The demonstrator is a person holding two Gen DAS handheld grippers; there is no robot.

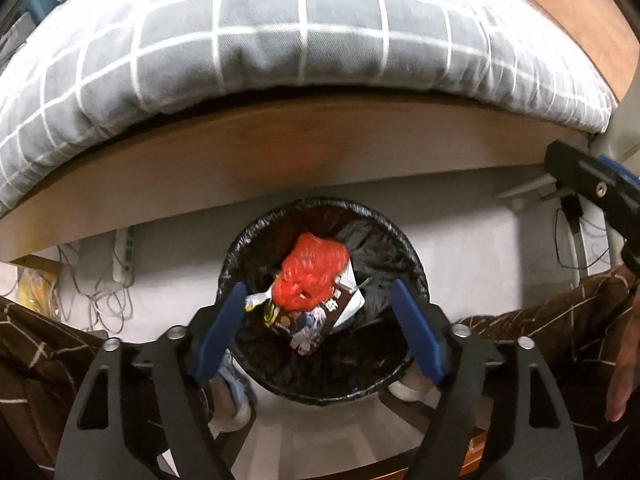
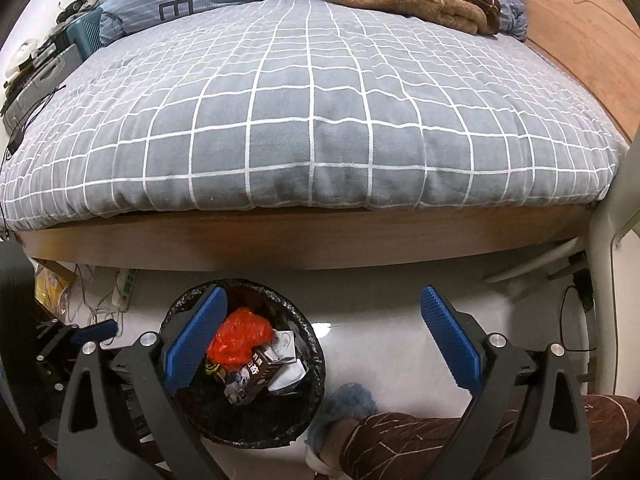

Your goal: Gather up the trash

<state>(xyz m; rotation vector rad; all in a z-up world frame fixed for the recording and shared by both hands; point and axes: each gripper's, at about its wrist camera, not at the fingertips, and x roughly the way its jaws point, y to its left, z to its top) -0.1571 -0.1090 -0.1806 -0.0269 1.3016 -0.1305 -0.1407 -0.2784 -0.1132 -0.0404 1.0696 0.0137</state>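
Left tool (image 1: 320,320): spread wide, nothing between its fingers, hanging right over the mouth of the trash bin (image 1: 248,236)
Right tool (image 2: 322,344): also spread wide and empty, set to the right of the bin (image 2: 316,344), its left finger crossing the bin's rim in this view
Trash: a crumpled red plastic bag (image 1: 312,276) lies on top inside the bin, resting on a dark printed snack packet (image 1: 316,320) with white paper scraps beside it
Bin place: on the pale floor (image 2: 380,320), just in front of the wooden bed frame (image 2: 280,240), between the person's feet
Step in hand: judged a drop just made, or a check that the bin holds everything; nothing loose shows on the bed's checked quilt (image 2: 320,120)
Doing it well: keep the left tool centred over the opening and clear of the black liner so its rim is not dragged inward
Long axis: the packet runs diagonally, upper right to lower left in the left wrist view, lying flat; the red bag is a rounded wad with no clear axis
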